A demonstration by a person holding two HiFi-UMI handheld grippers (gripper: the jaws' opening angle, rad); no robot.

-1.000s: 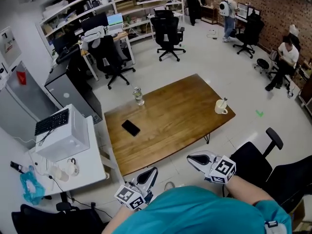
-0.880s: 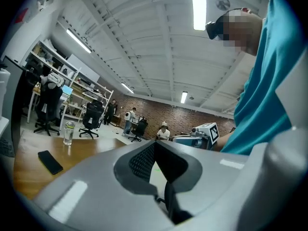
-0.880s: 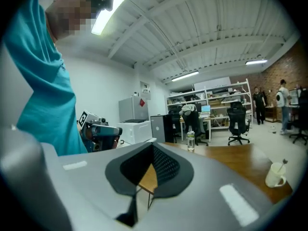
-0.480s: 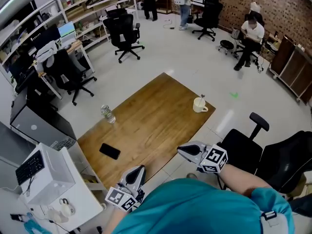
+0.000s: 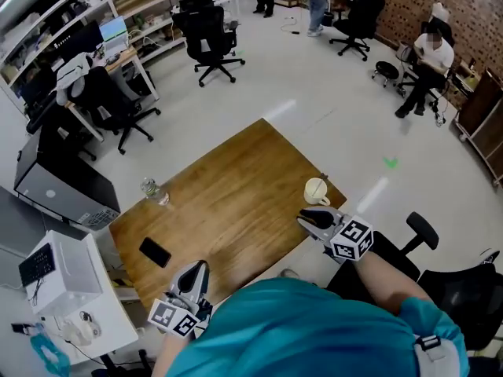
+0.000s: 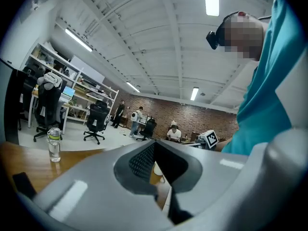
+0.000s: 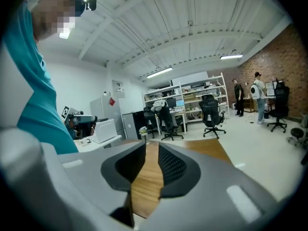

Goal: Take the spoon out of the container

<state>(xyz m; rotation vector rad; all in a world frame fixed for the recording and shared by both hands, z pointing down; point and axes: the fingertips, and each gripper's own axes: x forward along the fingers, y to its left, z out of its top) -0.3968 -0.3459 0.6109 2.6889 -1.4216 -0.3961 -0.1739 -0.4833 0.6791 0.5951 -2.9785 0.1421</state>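
Open office; wooden table (image 5: 228,195) at centre of the head view. Cream mug (image 5: 316,192) with the spoon (image 5: 322,180) stands at the table's right corner, close to the edge. Right gripper (image 5: 308,217) is just below it, jaws half apart, just been opening, nothing between. Left gripper (image 5: 196,269), lower left, is closed, empty and well away. Risk: the unsteadied mug gets nudged off the corner, or tips if the spoon drags its rim.

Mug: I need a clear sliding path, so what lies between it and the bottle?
Nothing; in the head view the table between mug and bottle is bare wood.
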